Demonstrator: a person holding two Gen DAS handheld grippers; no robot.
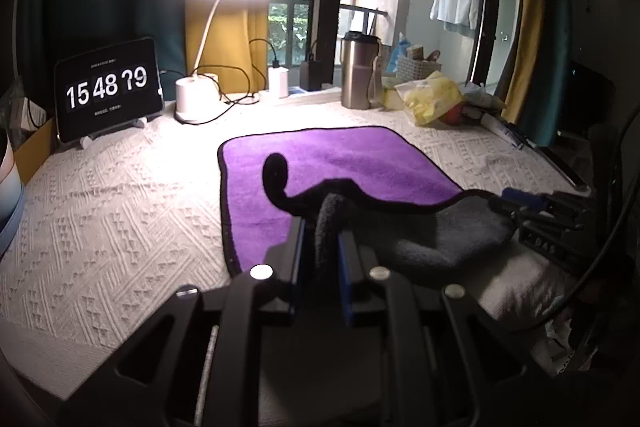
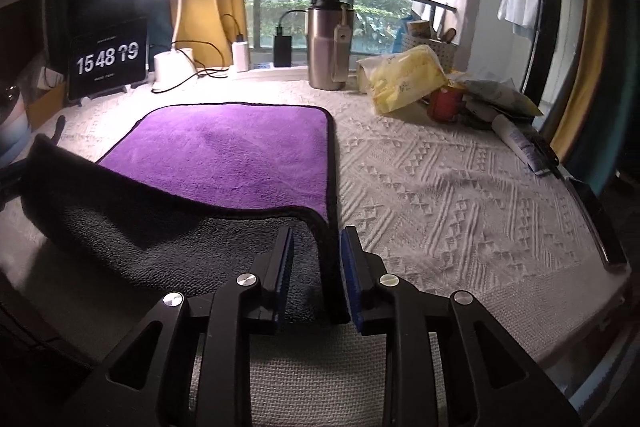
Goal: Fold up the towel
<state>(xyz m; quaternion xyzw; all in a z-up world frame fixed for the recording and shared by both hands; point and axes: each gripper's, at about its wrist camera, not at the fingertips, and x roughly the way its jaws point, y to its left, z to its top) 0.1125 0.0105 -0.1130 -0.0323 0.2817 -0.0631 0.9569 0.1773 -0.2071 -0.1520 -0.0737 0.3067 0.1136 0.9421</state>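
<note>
A purple towel with a black hem and a grey underside lies on the white textured cloth. Its near edge is lifted and turned over, grey side up. My left gripper is shut on the towel's near left corner, which bunches between the blue pads. My right gripper is shut on the towel's near right corner. In the left wrist view the right gripper shows at the right, holding the same raised edge. The far part of the towel lies flat.
A tablet clock and a lit desk lamp stand at the back left. A steel tumbler, a yellow bag, a basket and small clutter line the back right. A tube lies near the right edge.
</note>
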